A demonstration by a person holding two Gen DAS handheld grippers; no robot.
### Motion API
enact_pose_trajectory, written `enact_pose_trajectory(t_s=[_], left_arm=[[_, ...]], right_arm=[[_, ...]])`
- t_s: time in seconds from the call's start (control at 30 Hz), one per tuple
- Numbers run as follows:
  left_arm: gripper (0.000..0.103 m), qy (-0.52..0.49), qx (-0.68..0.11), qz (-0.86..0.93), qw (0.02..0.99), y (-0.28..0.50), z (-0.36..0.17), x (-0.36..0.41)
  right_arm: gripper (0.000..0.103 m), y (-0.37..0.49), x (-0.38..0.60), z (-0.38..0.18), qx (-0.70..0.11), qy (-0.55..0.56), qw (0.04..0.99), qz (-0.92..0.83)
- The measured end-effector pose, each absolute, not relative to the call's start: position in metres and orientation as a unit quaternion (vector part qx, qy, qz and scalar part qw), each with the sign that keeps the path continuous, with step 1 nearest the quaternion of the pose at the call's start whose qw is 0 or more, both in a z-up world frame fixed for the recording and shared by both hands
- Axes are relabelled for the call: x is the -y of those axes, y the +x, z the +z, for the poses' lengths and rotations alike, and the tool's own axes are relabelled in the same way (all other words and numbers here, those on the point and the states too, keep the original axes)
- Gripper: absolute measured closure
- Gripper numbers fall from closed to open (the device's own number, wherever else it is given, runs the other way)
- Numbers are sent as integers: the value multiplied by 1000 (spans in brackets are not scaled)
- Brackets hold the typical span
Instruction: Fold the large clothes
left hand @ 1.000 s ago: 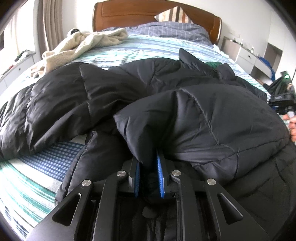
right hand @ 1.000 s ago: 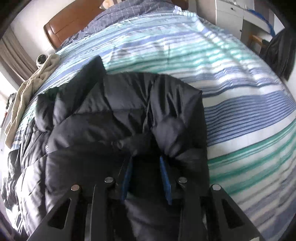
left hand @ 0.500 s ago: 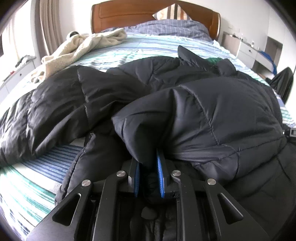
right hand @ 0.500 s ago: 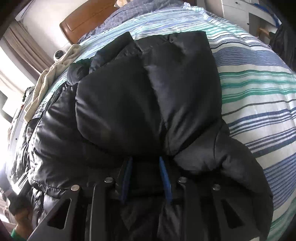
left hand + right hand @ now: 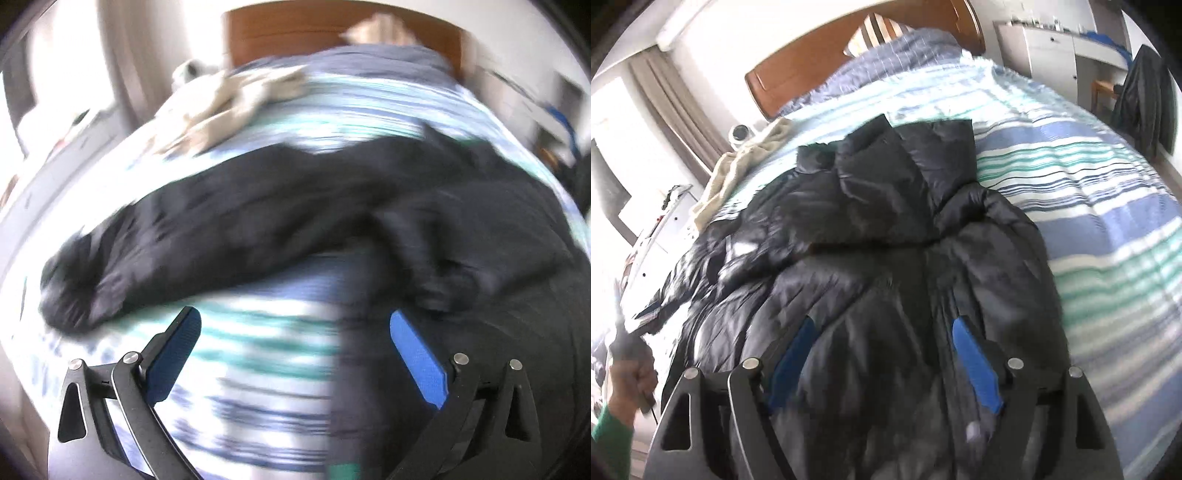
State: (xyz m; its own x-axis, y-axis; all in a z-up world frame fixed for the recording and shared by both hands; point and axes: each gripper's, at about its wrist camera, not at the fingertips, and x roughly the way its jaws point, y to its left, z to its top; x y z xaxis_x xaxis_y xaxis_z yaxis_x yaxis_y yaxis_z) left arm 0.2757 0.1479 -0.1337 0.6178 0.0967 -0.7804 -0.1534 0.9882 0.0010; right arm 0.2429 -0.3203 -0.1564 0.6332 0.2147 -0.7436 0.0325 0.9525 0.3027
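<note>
Left wrist: left gripper (image 5: 295,325) fingers just released, spread wide, empty above black jacket (image 5: 258,221); right gripper (image 5: 882,332) likewise.

The black jacket (image 5: 886,229) is quilted, puffy cloth with a faint sheen. The striped bedspread (image 5: 1089,206) is matt woven cloth. The headboard (image 5: 798,74) is glossy brown wood. The cream blanket (image 5: 738,173) looks fleecy.

The puffer jacket (image 5: 886,229) is black with a quilted sheen. The bed sheet (image 5: 1108,206) is striped white, teal and blue. The headboard (image 5: 798,70) is reddish-brown wood. A cream blanket (image 5: 236,99) lies crumpled. Both tongs carry bright blue pads (image 5: 975,362) on black frames. The sleeve (image 5: 609,443) is green.
</note>
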Motion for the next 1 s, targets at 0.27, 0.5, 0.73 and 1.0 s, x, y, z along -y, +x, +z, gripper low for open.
enact_pose_trajectory(t_s=[0.27,0.5,0.73,1.0], left_arm=[[2,-363,-422,166,814,281,-187,-320],[100,-373,-351,257,820,295,-158,-334],[100,-89,-244,157,953,327,-15,-204],[99,253,-143,-66,955,310,-1,64]], right_arm=[[24,197,295,-152,-429,118,893,65],[24,182,267,-153,-427,123,891,93],[24,164,274,-162,-431,139,888,82],[24,153,296,-150,-400,167,899,60]])
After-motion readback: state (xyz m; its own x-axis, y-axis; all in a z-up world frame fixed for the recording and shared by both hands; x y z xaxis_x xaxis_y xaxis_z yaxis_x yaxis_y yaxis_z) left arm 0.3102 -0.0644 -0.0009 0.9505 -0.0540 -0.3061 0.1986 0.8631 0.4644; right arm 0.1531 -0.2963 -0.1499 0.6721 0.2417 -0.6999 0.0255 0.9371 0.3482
